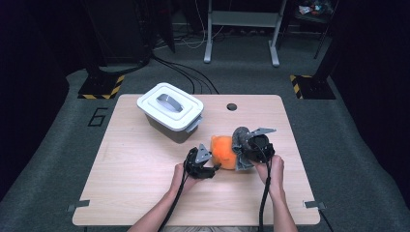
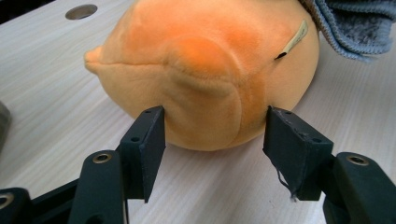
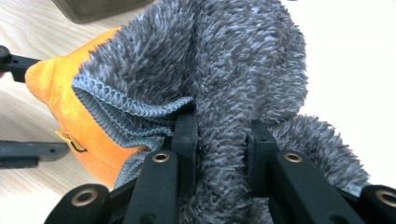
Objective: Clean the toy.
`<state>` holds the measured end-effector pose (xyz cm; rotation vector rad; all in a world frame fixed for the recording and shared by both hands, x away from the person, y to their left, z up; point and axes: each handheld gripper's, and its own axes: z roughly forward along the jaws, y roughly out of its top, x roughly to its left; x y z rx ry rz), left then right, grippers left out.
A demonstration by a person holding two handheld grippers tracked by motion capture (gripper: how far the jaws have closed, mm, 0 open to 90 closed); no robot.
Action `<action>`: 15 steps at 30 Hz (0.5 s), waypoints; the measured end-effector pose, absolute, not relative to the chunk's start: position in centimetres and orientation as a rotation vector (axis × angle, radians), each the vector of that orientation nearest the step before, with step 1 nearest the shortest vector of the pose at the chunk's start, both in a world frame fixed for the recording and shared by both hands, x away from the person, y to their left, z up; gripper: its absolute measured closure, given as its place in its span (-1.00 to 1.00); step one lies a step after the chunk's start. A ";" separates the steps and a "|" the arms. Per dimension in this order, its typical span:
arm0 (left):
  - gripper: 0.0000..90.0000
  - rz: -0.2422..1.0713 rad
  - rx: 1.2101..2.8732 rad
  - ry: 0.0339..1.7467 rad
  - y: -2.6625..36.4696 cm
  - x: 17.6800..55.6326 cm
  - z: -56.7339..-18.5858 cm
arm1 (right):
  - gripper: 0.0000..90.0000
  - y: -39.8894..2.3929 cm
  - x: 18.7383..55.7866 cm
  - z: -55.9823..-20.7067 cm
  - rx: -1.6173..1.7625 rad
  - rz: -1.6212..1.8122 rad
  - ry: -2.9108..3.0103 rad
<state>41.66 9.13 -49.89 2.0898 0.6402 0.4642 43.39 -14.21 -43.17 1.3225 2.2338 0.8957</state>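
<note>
The orange plush toy [image 2: 205, 70] bears a small tag [image 2: 295, 38], its writing unreadable.

Seen from the high view, the pale wooden tabletop [image 1: 145, 174] is evenly and brightly lit from overhead, while the floor and room around it fall into deep darkness. Shadows under objects are short and soft. This picture is slightly soft and grainy, with the corners almost black. In the left gripper view, the orange plush toy [image 2: 205, 70] is sharp and warmly lit, with a soft shadow beneath it. In the right gripper view, the tabletop at the upper right is washed out to near white, and the grey cloth [image 3: 233, 70] shows crisp fibres.
</note>
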 end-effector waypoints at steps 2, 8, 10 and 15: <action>-0.04 0.485 2.093 0.631 8.9 41.7 -50.0 | 0.56 -14.2 43.3 -43.2 1.323 0.895 2.232; 0.55 0.481 2.090 0.641 8.5 41.9 -50.0 | 0.57 -14.4 43.0 -43.3 1.321 0.899 2.213; 0.67 0.456 2.083 0.650 8.5 42.0 -49.7 | 0.57 -14.6 42.8 -43.0 1.321 0.901 2.204; 0.76 0.357 2.068 0.662 8.5 42.1 -48.4 | 0.57 -14.9 41.9 -41.6 1.311 0.926 2.168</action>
